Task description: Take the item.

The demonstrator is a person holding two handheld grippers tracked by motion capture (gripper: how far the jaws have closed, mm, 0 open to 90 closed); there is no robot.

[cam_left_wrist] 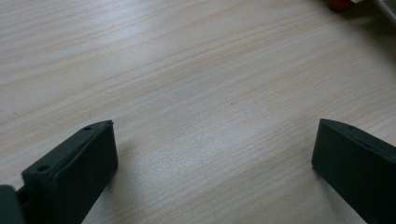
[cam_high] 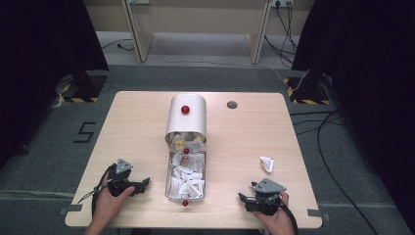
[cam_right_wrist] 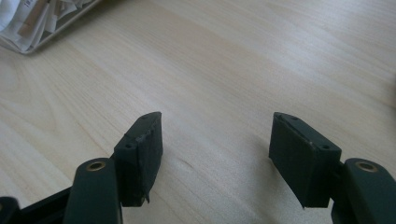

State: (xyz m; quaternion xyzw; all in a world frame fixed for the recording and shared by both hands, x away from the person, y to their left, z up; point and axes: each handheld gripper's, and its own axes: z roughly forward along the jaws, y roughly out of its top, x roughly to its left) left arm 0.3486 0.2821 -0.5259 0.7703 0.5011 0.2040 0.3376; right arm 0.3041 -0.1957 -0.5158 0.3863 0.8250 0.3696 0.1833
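Note:
A long metal tray (cam_high: 169,191) lies in the middle of the wooden table, heaped with small white packets (cam_high: 187,183). Its far half sits under a rounded cream cover (cam_high: 193,122) with a red knob (cam_high: 185,109). My left gripper (cam_high: 145,183) rests on the table left of the tray and points at it. In the left gripper view the left gripper (cam_left_wrist: 215,123) is open over bare wood. My right gripper (cam_high: 242,198) lies right of the tray's near end. The right gripper (cam_right_wrist: 217,115) is also open with nothing between its pads, and the tray's corner (cam_right_wrist: 28,46) shows at the upper left.
One loose white packet (cam_high: 266,164) lies on the table, beyond the right gripper. A dark round hole (cam_high: 232,105) sits near the table's far edge. A small red knob (cam_high: 185,202) marks the tray's near end. Cables run across the floor at the right.

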